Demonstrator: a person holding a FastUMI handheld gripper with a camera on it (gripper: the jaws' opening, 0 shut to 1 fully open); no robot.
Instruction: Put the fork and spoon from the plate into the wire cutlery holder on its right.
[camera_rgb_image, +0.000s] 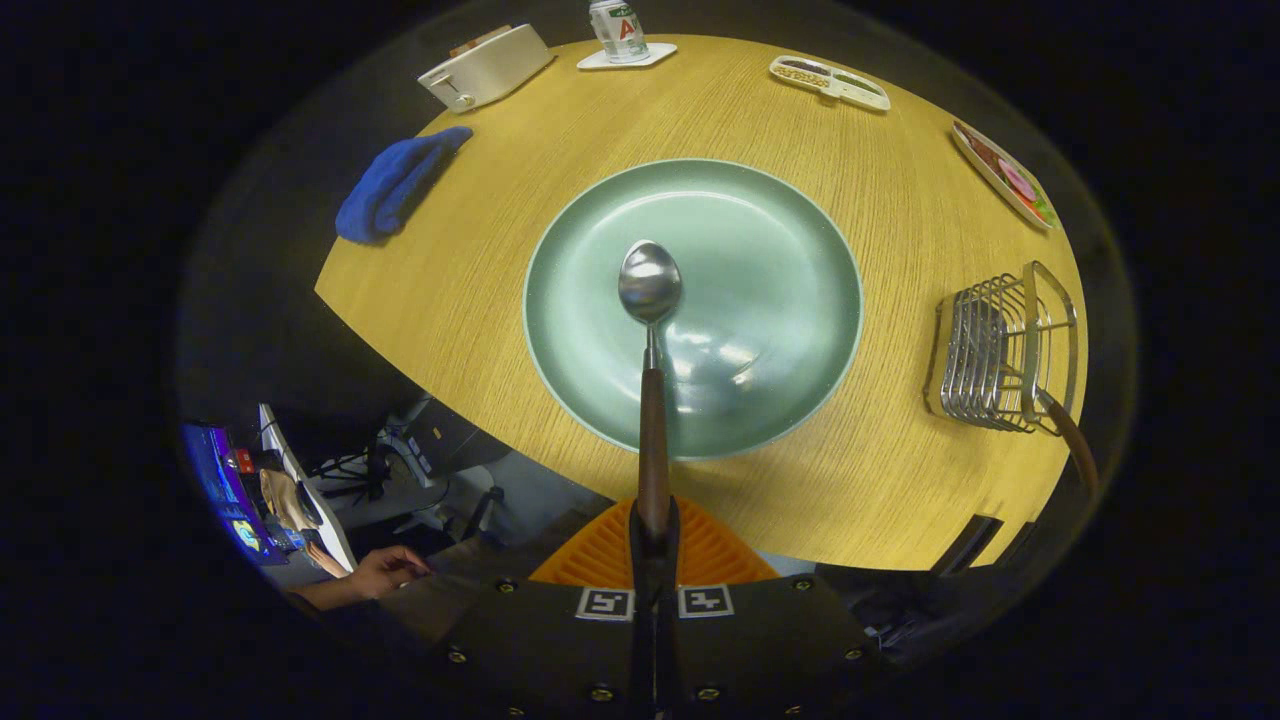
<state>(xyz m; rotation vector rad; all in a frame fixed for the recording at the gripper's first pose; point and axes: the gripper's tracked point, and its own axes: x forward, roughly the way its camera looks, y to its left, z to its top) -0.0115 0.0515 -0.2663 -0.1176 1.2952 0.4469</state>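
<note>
Gripper (654, 520) clamps spoon (650, 300) above bare plate (780, 400); wire cutlery holder (1000, 350) holds a brown-handled utensil (1070, 440)

I see a round wooden table (480, 300); below its near edge, a dim floor with cables and a lit screen (222, 490).

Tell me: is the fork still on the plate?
No. The plate is bare under the spoon, whose handle the shut gripper clamps.
</note>
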